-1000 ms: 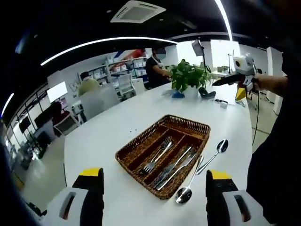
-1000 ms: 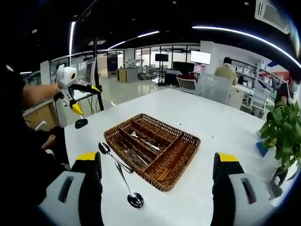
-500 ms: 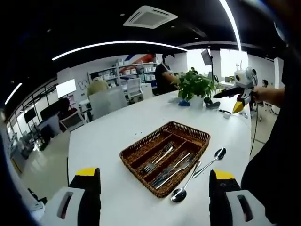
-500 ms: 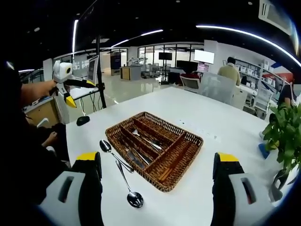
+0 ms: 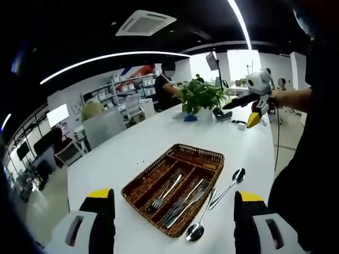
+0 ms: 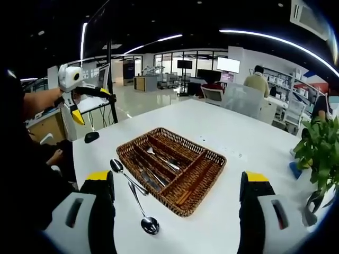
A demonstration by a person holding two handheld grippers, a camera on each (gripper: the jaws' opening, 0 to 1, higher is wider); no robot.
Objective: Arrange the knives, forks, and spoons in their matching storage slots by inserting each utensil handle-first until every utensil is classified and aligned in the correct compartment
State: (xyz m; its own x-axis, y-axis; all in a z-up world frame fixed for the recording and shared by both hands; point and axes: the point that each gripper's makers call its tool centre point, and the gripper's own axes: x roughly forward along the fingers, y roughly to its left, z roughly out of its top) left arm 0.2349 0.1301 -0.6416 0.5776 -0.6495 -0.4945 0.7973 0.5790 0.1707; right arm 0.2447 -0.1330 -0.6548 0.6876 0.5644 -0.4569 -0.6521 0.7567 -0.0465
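A brown wicker cutlery tray (image 5: pixel 212 156) (image 6: pixel 209 156) lies on the white table (image 5: pixel 122 153) (image 6: pixel 228 127). Forks (image 5: pixel 165 189) lie in one slot and knives (image 5: pixel 183 201) in the slot beside it; the same forks (image 6: pixel 161 159) and knives (image 6: pixel 145 177) show in the right gripper view. Two spoons (image 5: pixel 229 182) (image 6: pixel 124 173) rest on the table next to the tray, the second spoon (image 5: pixel 197 227) (image 6: pixel 144 214) nearer the camera. My left gripper (image 5: pixel 172 211) hangs open above the table, well short of the tray. My right gripper (image 6: pixel 177 203) is open too, nothing between its fingers.
A potted plant (image 5: pixel 200 95) (image 6: pixel 318 153) stands at the table's far end. Chairs, shelves and seated people lie beyond the table. The other gripper, held up in a hand, appears at the right (image 5: pixel 253 100) and at the left (image 6: pixel 74 92).
Both cameras shifted slightly; the left gripper view has pulled back and swung, so the tray sits a little lower left. The utensils and tray have not moved.
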